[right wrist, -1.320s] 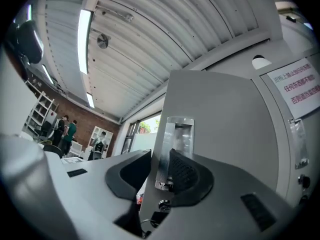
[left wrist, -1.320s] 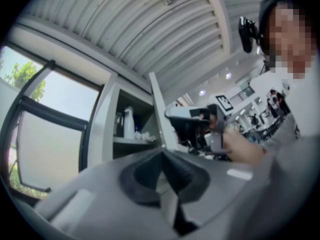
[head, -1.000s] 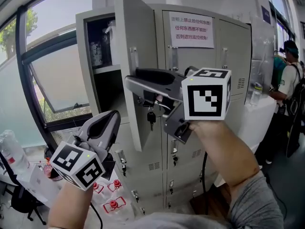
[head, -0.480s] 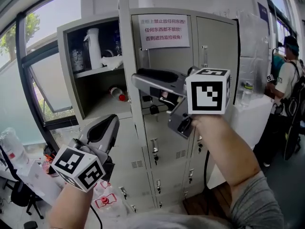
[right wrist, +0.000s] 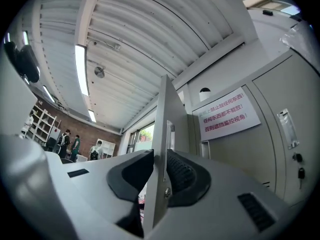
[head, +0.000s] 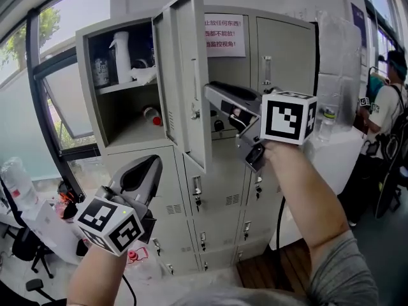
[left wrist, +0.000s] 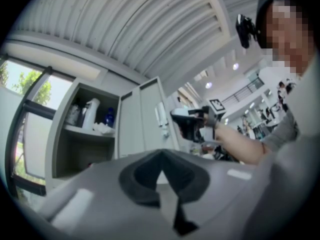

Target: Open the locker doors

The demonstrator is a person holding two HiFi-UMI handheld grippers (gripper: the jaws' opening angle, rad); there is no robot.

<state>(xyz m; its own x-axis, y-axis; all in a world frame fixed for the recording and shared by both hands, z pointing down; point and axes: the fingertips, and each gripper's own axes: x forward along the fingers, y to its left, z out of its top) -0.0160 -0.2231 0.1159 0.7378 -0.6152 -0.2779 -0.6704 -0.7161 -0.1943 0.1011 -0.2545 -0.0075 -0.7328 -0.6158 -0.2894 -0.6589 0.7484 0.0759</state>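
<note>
Black ribbed fingers of the right gripper are pinched on the free edge of the locker door, one each side of the sheet metal. They've just been closing, and the door edge sits between them. That door is the top-left one of the grey locker cabinet, swung out roughly square to the cabinet front, hinge on its left. The compartment behind it is exposed: a white spray bottle on the upper shelf, a red-capped bottle lying on its side below. The neighbouring top door is closed and carries a paper notice with red print. Lower doors are all closed, with keys hanging in the locks. The left gripper is low and well apart from the door, in front of the lower lockers, its fingers pressed together with nothing between them. A window is at far left – a person stands at far right.
</note>
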